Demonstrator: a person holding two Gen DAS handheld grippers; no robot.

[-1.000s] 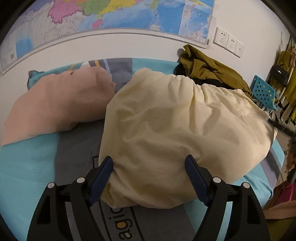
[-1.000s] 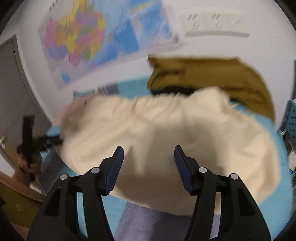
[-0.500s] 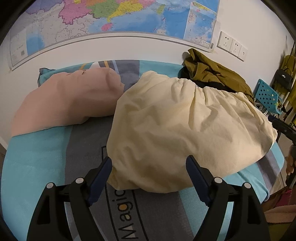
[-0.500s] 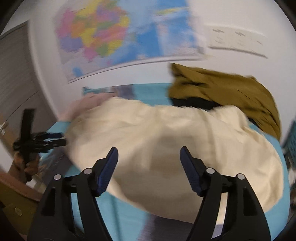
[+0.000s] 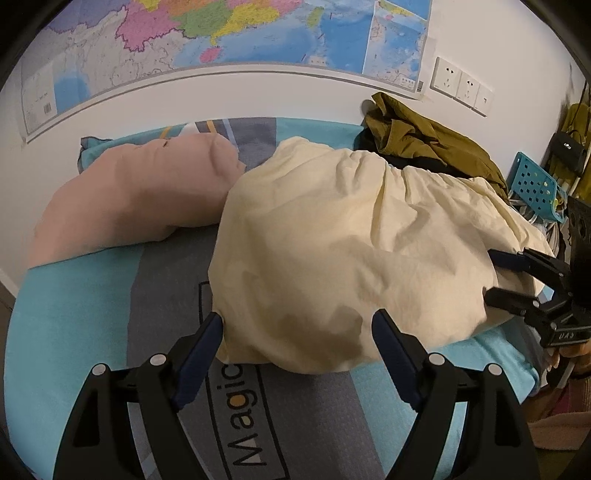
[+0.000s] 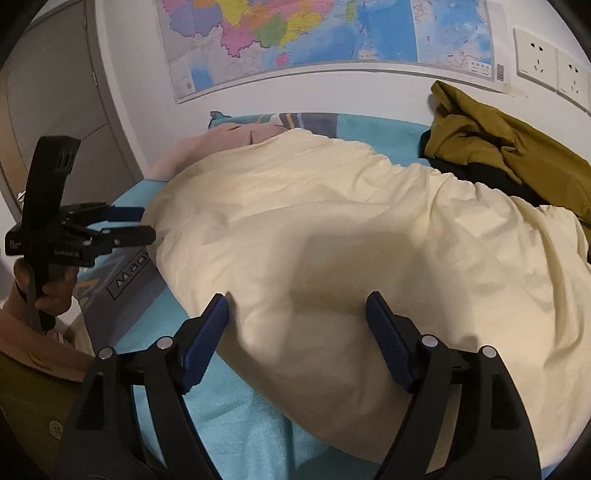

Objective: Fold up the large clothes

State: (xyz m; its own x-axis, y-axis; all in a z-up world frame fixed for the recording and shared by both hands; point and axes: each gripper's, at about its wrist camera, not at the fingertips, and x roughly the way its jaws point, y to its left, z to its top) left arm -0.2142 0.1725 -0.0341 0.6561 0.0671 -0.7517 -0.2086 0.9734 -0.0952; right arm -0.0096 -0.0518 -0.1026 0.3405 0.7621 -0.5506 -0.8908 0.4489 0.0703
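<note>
Cream garment (image 5: 332,236) heaped on bed (image 5: 74,314), left gripper (image 5: 297,332) released, right gripper (image 6: 297,317) just widened, grasping nothing

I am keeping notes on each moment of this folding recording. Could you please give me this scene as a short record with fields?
surface: bed with teal and grey cover
main item: cream cloth, spread in a rumpled mound
left gripper: open at the cloth's near edge
right gripper: jaws just widened, open, cloth not pinched
nearby: pink pillow; olive garment
wall: map
</note>
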